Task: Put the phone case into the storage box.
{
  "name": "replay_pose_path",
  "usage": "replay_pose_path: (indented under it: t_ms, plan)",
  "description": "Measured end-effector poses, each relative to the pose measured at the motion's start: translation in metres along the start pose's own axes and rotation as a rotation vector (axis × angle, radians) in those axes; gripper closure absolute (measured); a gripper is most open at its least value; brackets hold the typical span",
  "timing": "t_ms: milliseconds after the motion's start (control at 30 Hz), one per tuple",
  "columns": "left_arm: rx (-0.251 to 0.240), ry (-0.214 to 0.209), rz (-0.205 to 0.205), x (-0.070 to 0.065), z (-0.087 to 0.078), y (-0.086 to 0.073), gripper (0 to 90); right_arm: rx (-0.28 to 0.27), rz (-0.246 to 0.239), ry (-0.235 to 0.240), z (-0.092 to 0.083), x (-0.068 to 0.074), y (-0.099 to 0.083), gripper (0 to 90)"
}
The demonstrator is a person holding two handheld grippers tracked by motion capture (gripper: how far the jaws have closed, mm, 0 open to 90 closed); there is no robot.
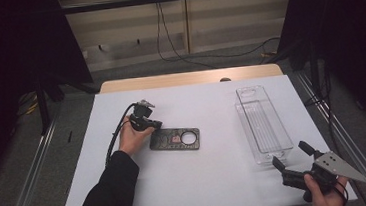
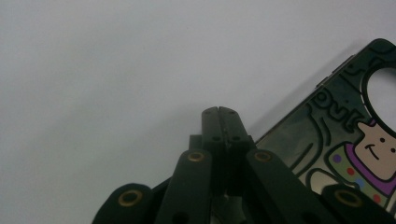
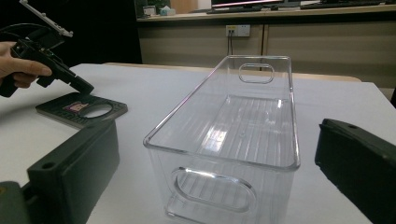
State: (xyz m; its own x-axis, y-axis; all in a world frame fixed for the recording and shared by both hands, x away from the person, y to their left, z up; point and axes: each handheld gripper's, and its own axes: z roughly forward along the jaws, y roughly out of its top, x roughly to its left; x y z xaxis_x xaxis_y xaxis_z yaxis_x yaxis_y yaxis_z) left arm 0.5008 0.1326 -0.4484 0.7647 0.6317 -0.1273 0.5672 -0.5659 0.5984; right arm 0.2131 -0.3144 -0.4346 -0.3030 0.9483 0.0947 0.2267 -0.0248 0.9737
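I see my left claw (image 1: 156,125) pressed together, empty, tip at the nine o'clock end of the flat black rectangular phone case with a round hole (image 1: 175,139), mid-tabletop (image 1: 218,180). My right claw (image 1: 292,154) gapes apart at five o'clock, facing the clear plastic bin (image 1: 263,123).

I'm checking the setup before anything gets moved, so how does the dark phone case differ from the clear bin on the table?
The phone case is dark, opaque and printed with a cartoon figure; the clear bin is transparent and plain. The case is flat and thin, while the bin is taller, with walls and handle cutouts at its ends. The shut left gripper is at the case; the open right gripper is beside the bin. Both rest on the white table.
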Motion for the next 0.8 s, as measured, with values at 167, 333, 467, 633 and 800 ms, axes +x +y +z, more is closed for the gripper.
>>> replay_pose_path:
  t_ms: [167, 333, 467, 633, 800]
  plan:
    - [-0.008, -0.003, 0.004, -0.004, -0.002, -0.005, 90.0, 0.000, 0.000, -0.002, 0.000, 0.000, 0.000, 0.0]
    - [-0.008, -0.010, 0.021, -0.007, -0.005, -0.008, 90.0, -0.002, -0.003, 0.001, 0.000, 0.001, 0.000, 0.0]
    - [-0.013, -0.009, 0.024, -0.011, -0.006, -0.011, 90.0, -0.001, -0.002, 0.000, 0.000, 0.001, 0.000, 0.0]
    - [-0.021, -0.007, 0.033, -0.016, -0.008, -0.016, 90.0, -0.003, 0.000, -0.002, 0.000, 0.000, 0.000, 0.0]
    - [-0.004, -0.016, 0.062, -0.019, -0.012, -0.018, 90.0, -0.006, 0.000, -0.004, -0.001, 0.000, 0.000, 0.0]
